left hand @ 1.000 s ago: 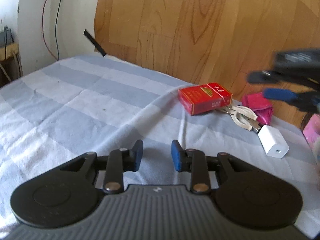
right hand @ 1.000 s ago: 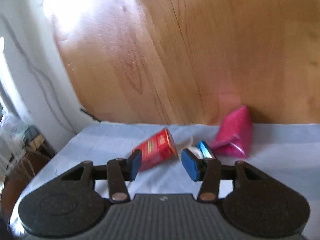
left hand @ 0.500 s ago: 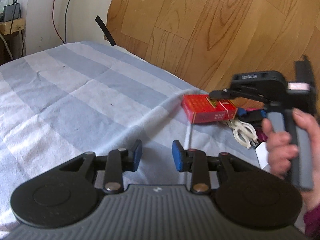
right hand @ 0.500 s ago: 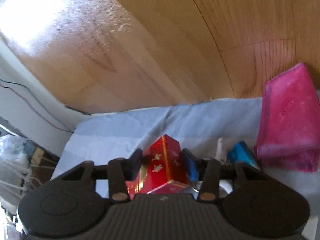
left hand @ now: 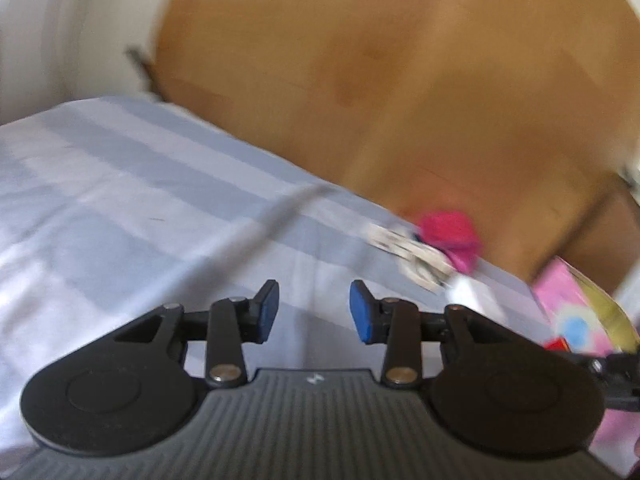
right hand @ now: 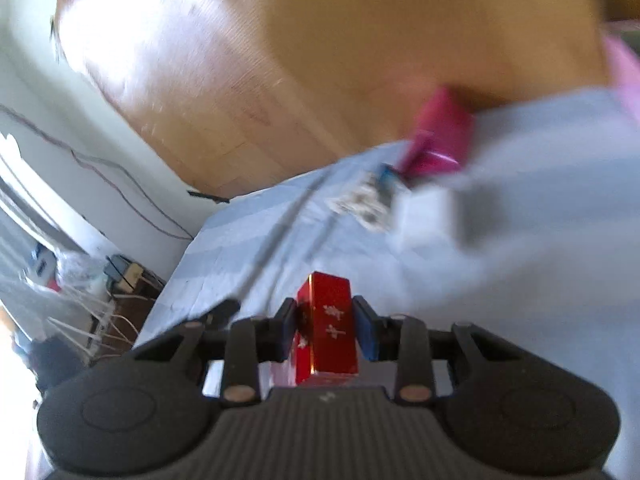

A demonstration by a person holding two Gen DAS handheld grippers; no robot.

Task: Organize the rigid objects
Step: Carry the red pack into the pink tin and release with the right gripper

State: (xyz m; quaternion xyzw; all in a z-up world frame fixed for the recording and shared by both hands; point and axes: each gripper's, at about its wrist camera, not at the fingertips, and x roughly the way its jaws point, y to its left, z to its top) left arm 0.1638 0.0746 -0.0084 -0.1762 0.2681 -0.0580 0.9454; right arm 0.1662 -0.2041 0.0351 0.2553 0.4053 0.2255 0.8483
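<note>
We have the red box [right hand: 326,330] clamped in our right claw [right hand: 326,330], its two blue pads pressed against the box's sides, and it appears lifted clear of the striped blue cloth [right hand: 520,280] that covers the surface; whether that surface is a bed or a table we cannot tell. Our left claw [left hand: 314,312] holds nothing, its pads standing well apart above the same cloth. So, in our judgement, the task is at an early stage: one item is picked up but not yet placed. Left lying at the far edge of the cloth are the white charger [right hand: 426,216], the coiled white cable [right hand: 360,204] just beside it, and the magenta packet [right hand: 440,140] near them, with something small and blue between that is too blurred to name. In the left view a pink box [left hand: 576,312] shows at the right edge; whether it is where the things belong, we cannot say.
</note>
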